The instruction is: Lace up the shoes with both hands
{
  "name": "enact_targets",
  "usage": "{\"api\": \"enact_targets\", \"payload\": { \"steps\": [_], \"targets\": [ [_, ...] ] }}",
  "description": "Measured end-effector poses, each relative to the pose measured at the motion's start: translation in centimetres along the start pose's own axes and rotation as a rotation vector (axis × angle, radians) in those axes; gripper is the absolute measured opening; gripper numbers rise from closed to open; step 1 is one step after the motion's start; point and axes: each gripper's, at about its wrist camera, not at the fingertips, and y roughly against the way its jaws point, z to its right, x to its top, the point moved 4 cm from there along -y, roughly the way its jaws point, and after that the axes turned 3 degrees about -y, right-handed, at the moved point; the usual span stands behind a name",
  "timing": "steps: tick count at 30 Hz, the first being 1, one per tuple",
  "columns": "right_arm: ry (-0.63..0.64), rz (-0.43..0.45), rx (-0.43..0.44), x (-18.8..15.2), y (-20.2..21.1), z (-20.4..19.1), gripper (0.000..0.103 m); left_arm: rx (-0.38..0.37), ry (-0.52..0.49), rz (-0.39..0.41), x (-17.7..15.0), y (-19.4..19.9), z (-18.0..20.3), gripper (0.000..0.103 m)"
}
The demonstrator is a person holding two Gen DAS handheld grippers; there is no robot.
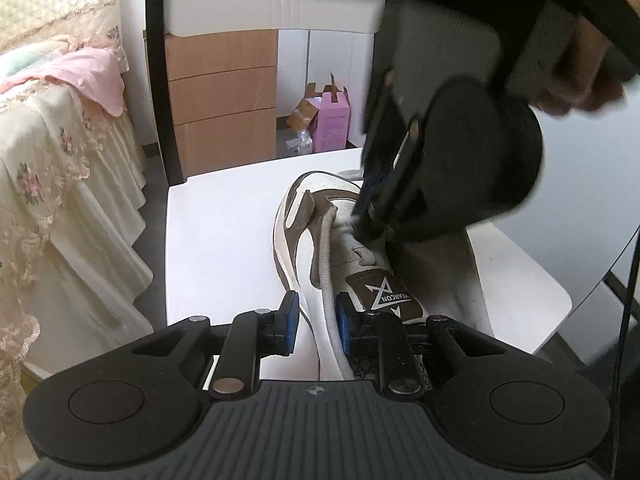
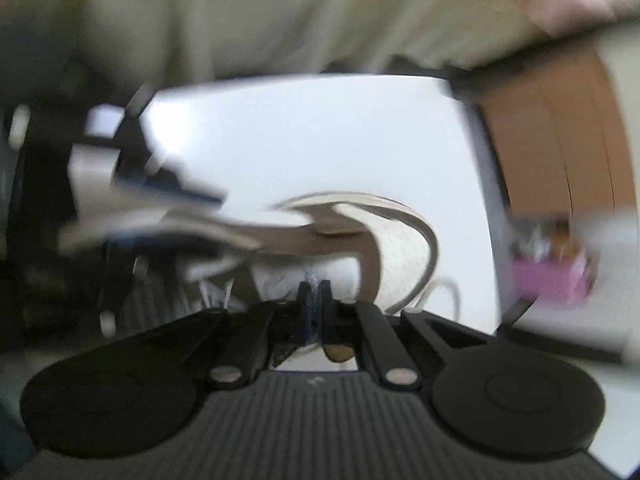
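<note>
Brown and white leather makes up the shoe (image 1: 320, 248), which is laid on the white worktop (image 1: 224, 248), toe at twelve o'clock in the left view. The shoe's collar edge is clamped between the fingers of the left gripper (image 1: 316, 320) at six o'clock, likely so the shoe is kept steady. The right gripper (image 2: 315, 296) is pointed down at the lace holes, fingers clenched; something thin, maybe a lace, seems pinched, but this is too blurred to tell.
</note>
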Motion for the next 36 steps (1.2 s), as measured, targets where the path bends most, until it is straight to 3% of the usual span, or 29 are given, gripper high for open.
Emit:
{"api": "enact_targets", "payload": {
  "steps": [6, 8, 12, 20, 31, 36],
  "targets": [
    [-0.602, 0.374, 0.056, -5.8, 1.8, 2.8, 0.003, 0.028, -0.024, -0.002, 0.4, -2.9, -0.8, 0.022],
    [-0.719, 0.444, 0.069, -7.0, 2.0, 2.9, 0.003, 0.037, -0.034, -0.009, 0.6, -3.3, -0.6, 0.022],
    [-0.629, 0.465, 0.03, -6.7, 2.4, 1.9, 0.002, 0.084, -0.011, -0.015, 0.8, -4.1, -0.3, 0.022],
    [-0.764, 0.572, 0.074, -8.2, 1.4, 1.5, 0.002, 0.152, 0.063, -0.036, 1.1, -4.6, 0.8, 0.022],
    [-0.939, 0.558, 0.249, -7.9, -1.1, 4.3, 0.003, 0.249, -0.011, -0.228, 4.1, -5.7, 2.5, 0.022],
    [-0.95, 0.56, 0.233, -7.6, -0.8, 4.3, 0.003, 0.272, -0.062, -0.154, 3.2, -5.6, 2.9, 0.021]
  ]
}}
